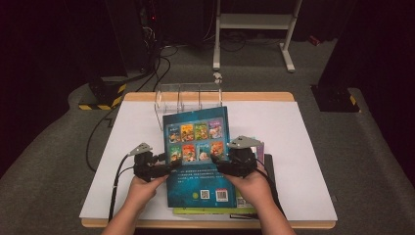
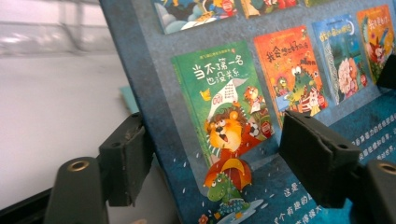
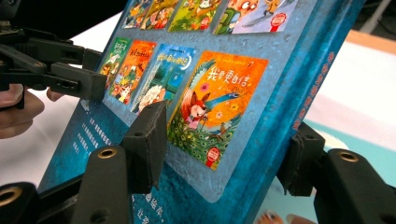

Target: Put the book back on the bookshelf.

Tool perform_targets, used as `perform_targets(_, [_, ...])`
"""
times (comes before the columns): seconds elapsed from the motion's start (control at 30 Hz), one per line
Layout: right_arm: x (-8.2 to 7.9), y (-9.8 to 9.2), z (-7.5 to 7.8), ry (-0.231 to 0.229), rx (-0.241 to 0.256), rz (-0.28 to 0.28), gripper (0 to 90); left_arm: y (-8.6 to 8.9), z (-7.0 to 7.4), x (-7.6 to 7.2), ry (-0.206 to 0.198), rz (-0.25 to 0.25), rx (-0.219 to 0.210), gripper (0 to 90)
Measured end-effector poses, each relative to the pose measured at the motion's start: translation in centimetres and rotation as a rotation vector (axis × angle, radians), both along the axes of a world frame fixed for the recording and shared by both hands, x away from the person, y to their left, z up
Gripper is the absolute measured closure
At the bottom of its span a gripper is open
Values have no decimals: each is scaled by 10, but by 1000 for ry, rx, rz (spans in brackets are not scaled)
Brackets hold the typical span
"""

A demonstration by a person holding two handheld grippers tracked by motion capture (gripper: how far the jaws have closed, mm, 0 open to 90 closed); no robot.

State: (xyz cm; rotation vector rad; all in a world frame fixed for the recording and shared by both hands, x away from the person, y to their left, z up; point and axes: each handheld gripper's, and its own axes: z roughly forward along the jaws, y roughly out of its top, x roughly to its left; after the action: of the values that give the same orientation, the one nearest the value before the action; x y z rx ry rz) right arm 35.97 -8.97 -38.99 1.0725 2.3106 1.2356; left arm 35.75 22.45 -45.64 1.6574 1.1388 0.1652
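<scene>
A blue picture book point(image 1: 198, 161) with several small cover pictures on its back is held above the white table top, its far end raised toward a clear rack. My left gripper point(image 1: 172, 165) is shut on its left edge. My right gripper point(image 1: 217, 161) is shut on its right edge. In the left gripper view the book point(image 2: 261, 93) runs between the jaws of the left gripper point(image 2: 219, 158), one under it and one on the cover. In the right gripper view the right gripper point(image 3: 224, 149) straddles the spine side of the book point(image 3: 224, 84), and the left gripper point(image 3: 70, 77) shows farther off.
A clear plastic rack point(image 1: 188, 98) with dividers stands at the table's far edge, just beyond the book. More books point(image 1: 244, 204) lie stacked under the held one near the front edge. The white mat point(image 1: 293, 147) stretches to the right. A white metal stand point(image 1: 254, 22) is on the floor behind.
</scene>
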Motion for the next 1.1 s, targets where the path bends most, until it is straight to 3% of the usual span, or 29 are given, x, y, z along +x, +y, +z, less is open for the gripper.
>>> perform_targets(0.2, [3,21,1,-25,-7,25,414,19,1,-10,-48,61,-14,331])
perform_targets(0.37, [5,27,1,-27,16,1,410,22,1,-14,-75,77,-12,344])
perform_targets(0.53, [1,29,4,-55,7,-3,409,23,1,-18,-119,88,-25,354])
perform_targets(0.6, [0,29,5,-57,13,1,412,25,4,-23,-167,111,-29,379])
perform_targets(0.7, [-1,28,6,-75,34,7,422,26,11,-26,-203,138,-34,409])
perform_targets(0.9, [-8,32,16,-149,44,12,463,29,22,-31,-274,168,-18,438])
perform_targets(1.1, [-13,35,27,-221,70,8,487,32,32,-38,-386,209,-9,482])
